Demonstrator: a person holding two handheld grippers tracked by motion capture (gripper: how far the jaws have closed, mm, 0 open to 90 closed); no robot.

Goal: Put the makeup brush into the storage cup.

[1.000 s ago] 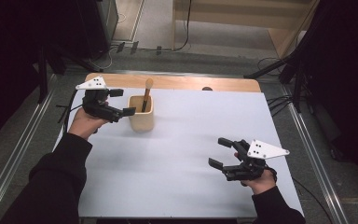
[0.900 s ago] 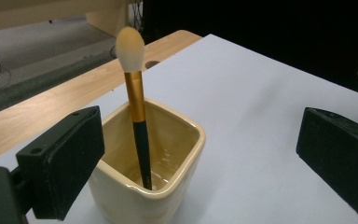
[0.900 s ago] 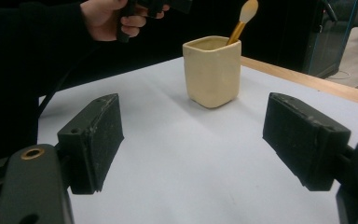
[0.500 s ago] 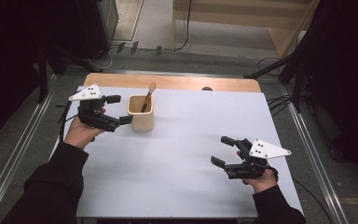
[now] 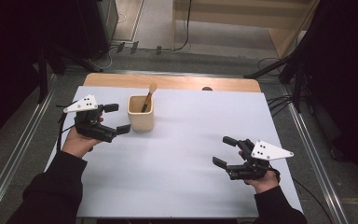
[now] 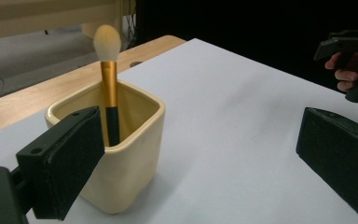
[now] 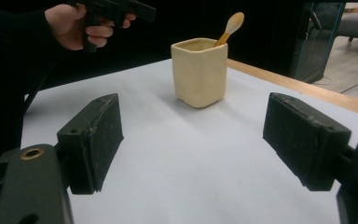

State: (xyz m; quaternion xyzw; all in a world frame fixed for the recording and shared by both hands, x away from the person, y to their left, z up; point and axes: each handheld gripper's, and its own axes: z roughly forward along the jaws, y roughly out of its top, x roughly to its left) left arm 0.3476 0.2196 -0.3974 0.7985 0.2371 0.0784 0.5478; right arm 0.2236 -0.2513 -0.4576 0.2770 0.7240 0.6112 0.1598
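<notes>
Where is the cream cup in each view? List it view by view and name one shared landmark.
High view: the cream cup stands upper left of centre, beside the left gripper.
Left gripper view: lower left, partly behind one jaw.
Right gripper view: upper centre.
Shared landmark: the brush standing in it.

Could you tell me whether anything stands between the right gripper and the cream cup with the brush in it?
Nothing visible does: bare white table lies between the open right gripper and the cup. The left gripper sits beside the cup, on its far side.
</notes>
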